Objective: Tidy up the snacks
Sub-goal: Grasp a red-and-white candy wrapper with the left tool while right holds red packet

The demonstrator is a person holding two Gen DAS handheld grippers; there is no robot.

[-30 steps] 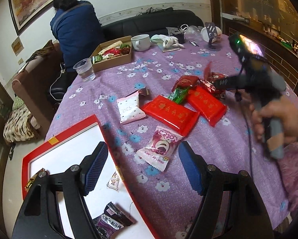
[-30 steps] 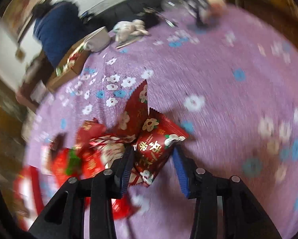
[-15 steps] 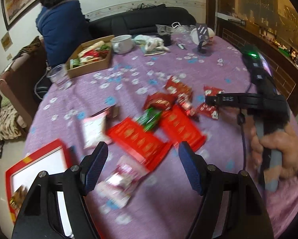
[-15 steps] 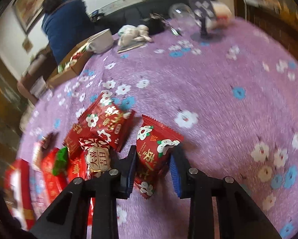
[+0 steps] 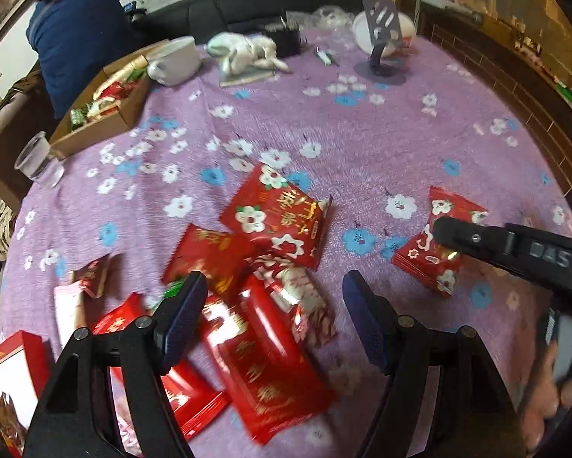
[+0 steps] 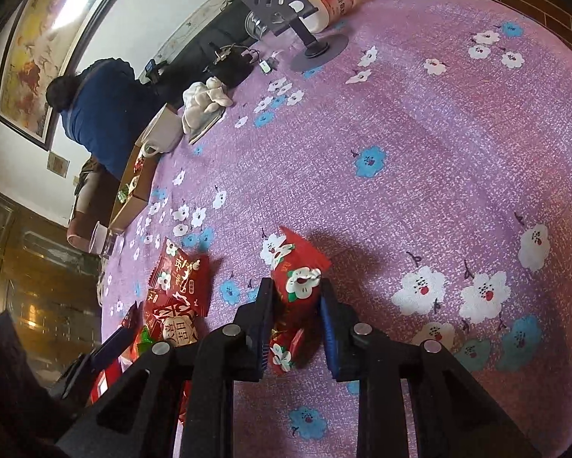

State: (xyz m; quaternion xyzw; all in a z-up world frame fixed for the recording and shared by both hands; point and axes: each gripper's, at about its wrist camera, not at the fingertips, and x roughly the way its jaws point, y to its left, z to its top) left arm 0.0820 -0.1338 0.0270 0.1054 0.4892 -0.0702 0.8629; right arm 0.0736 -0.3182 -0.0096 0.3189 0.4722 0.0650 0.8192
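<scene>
Several red snack packets lie in a loose pile (image 5: 270,267) on the purple flowered tablecloth (image 5: 324,133). My left gripper (image 5: 274,305) is open and empty, hovering just above the pile. My right gripper (image 6: 295,305) is shut on a small red flowered snack packet (image 6: 297,286), held apart from the pile; in the left wrist view the same packet (image 5: 435,255) sits under the right gripper's black finger. A larger red flowered packet (image 5: 278,217) tops the pile, also seen in the right wrist view (image 6: 179,278).
A cardboard box of snacks (image 5: 106,110), a white mug (image 5: 175,61), a clear plastic cup (image 5: 37,156), a white cloth (image 5: 244,49) and a phone stand (image 5: 381,38) line the far side. A red-rimmed tray (image 5: 7,374) sits at the near left. A person in blue (image 5: 72,34) sits behind.
My left gripper has swung right from the red tray to over the packet pile. My right gripper has closed on the small red packet and drawn it away from the pile.
</scene>
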